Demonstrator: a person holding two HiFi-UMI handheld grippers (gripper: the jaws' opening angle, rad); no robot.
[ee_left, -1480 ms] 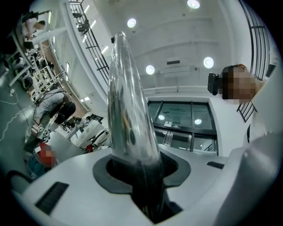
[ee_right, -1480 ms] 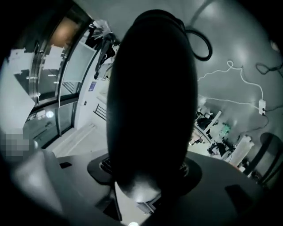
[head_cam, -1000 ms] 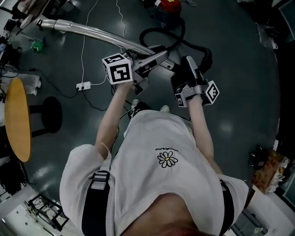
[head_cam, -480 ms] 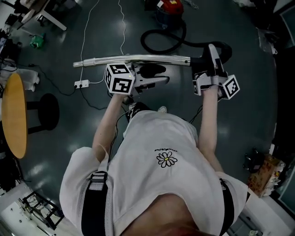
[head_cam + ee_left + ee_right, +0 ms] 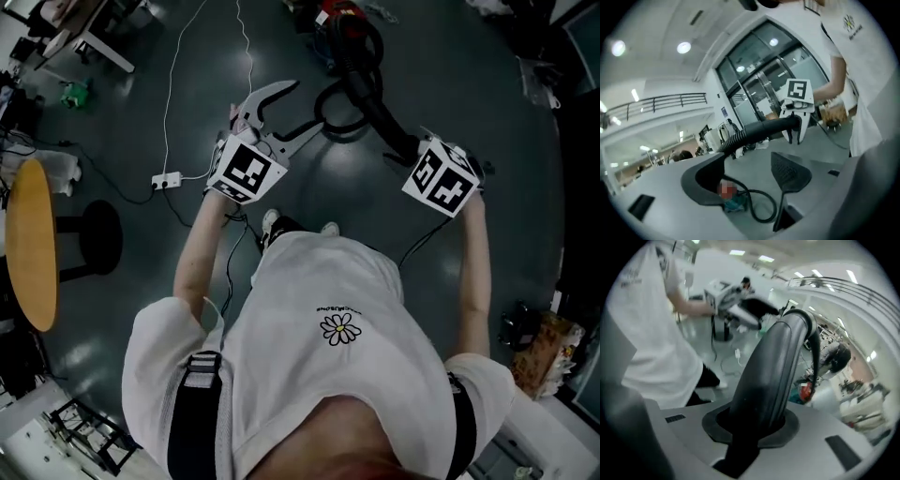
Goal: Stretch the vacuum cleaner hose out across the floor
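Black hose (image 5: 373, 98): curling in a loop on the floor (image 5: 487, 84) close to the red vacuum cleaner (image 5: 342, 17), then rising from that loop to the person's right side.
Right gripper (image 5: 420, 157): pinching the hose's smooth, thick end piece, with its jaws pressed in on both sides of the tube; the right gripper view is showing that tube filling the gap.
Left gripper (image 5: 307, 106): spreading its jaws at this moment, with nothing between the pads; it is hovering above the floor just beside the hose loop, apart from it.
Step in hand: judging by the slack loop near the canister, the stretching is barely getting under way; only the right side is carrying the hose.
Next move: probably calling for the right gripper to be drawing the held end away from the vacuum cleaner until the loop is straightening, while the left is either staying clear or reaching for a ribbed section further along.
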